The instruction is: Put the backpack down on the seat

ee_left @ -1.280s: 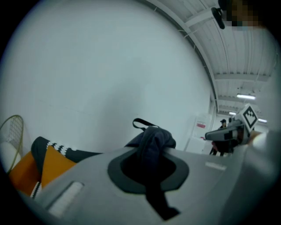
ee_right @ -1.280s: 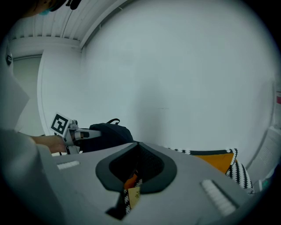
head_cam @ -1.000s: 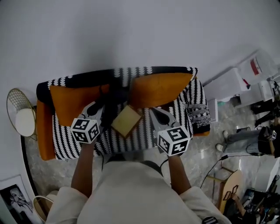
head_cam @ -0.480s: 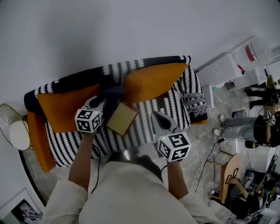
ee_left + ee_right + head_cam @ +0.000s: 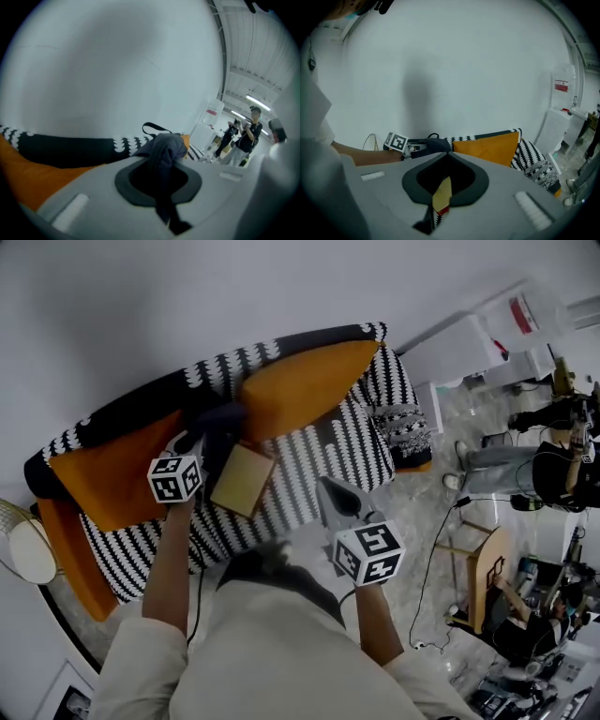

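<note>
Backpack (image 5: 242, 480) hangs over the striped seat (image 5: 319, 460) from your left gripper (image 5: 195, 439), whose jaws are clamped on its dark fabric. Your right gripper (image 5: 323, 486) is closed, holding nothing.

The sofa (image 5: 67, 554) is orange under a throw (image 5: 328, 451) of black-and-white scalloped stripes; the cushions (image 5: 300, 390) are orange; the backpack (image 5: 241, 480) is dark with a tan panel; the wall (image 5: 187, 315) is pale grey; the floor (image 5: 441, 554) is mottled grey.
</note>
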